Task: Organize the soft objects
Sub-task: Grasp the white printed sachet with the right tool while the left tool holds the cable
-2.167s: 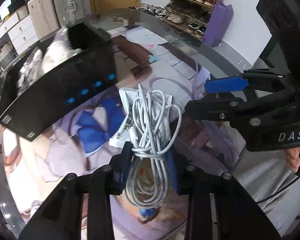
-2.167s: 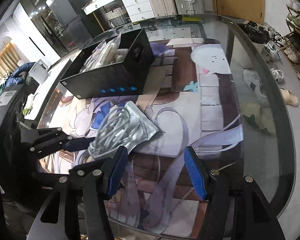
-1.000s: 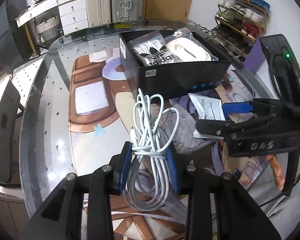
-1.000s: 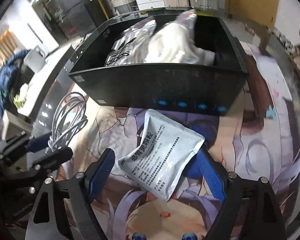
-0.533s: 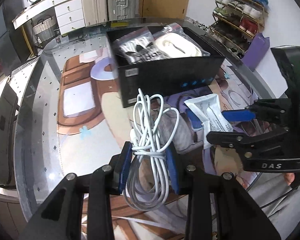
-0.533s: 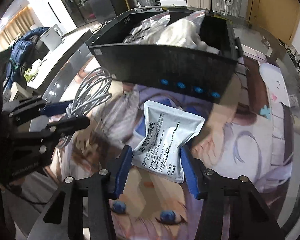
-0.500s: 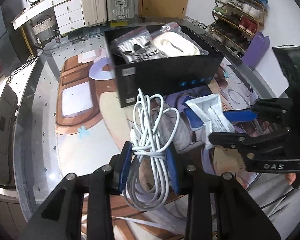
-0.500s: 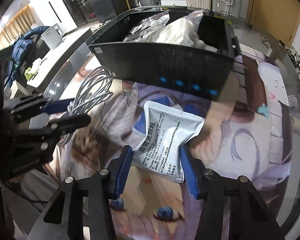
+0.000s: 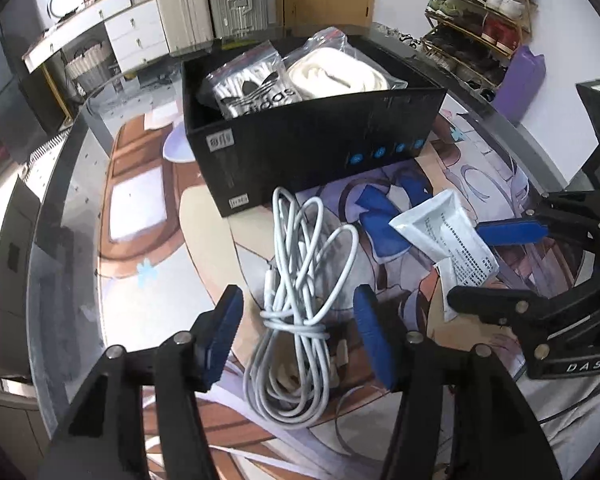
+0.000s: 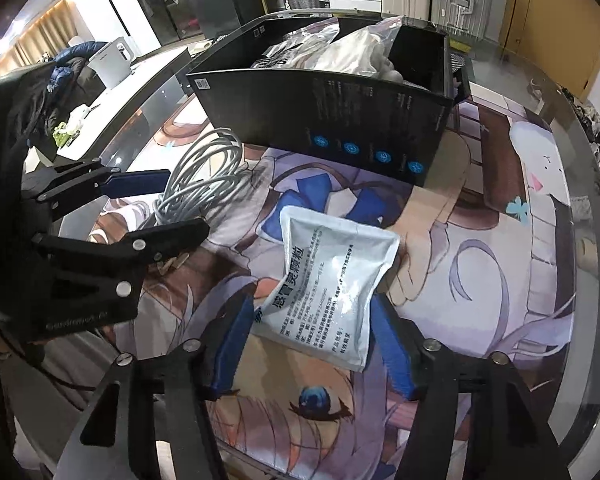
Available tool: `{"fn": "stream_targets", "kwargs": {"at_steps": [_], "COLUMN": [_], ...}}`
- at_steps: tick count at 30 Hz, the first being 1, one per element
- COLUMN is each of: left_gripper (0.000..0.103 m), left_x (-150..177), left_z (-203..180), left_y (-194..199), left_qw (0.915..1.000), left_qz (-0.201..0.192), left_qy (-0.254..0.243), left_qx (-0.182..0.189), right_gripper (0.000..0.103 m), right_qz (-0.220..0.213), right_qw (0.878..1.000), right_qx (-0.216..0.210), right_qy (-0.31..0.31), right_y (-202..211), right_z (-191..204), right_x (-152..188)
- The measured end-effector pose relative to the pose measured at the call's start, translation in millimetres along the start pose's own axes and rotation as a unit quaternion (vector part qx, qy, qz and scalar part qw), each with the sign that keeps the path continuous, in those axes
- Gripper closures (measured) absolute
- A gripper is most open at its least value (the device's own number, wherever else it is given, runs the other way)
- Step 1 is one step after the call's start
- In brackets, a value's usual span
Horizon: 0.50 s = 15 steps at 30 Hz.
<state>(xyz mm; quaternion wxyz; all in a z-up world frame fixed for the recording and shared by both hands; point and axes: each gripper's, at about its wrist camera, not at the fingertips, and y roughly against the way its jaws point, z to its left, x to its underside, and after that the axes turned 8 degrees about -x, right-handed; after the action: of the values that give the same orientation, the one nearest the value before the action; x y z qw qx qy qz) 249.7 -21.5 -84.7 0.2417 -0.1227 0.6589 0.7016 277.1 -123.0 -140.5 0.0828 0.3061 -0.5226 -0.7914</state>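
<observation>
Two bags [image 9: 288, 76] boxed [image 9: 404, 120]; cable [image 9: 300, 280] and sachet [image 10: 328, 280] on table [image 10: 512, 280]. Left tongs [image 9: 296, 328], right tongs [image 10: 312, 344] opening, gripping neither.

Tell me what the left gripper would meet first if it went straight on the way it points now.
Most likely the white cable bundle, which lies on the mat between the left gripper's opening jaws, its pads clear of it. Beyond it stands the black box. Depth is uncertain.

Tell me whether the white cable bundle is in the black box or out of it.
Out. The white cable bundle lies on the mat in front of the black box, between the opening left gripper pads, which stand clear of it.
</observation>
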Motion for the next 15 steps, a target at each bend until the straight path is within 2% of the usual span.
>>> {"fn": "stream_targets", "kwargs": {"at_steps": [6, 10, 15], "left_gripper": [0.045, 0.045, 0.047], "left_x": [0.6, 1.7, 1.4], "left_z": [3.0, 9.6, 9.6], "left_y": [1.3, -0.4, -3.3], "left_qw": [1.0000, 0.9998, 0.9998], "left_qz": [0.000, 0.008, 0.012], "left_qy": [0.004, 0.017, 0.017], "left_qx": [0.000, 0.007, 0.005], "right_gripper": [0.037, 0.049, 0.054], "right_qz": [0.006, 0.002, -0.003], "right_qw": [1.000, 1.000, 1.000], "right_qx": [0.003, -0.001, -0.011], "right_qy": [0.009, 0.004, -0.002], "right_y": [-5.7, -3.7, 0.5], "right_z": [7.9, 7.3, 3.8], "right_x": [-2.9, -3.4, -1.9]}}
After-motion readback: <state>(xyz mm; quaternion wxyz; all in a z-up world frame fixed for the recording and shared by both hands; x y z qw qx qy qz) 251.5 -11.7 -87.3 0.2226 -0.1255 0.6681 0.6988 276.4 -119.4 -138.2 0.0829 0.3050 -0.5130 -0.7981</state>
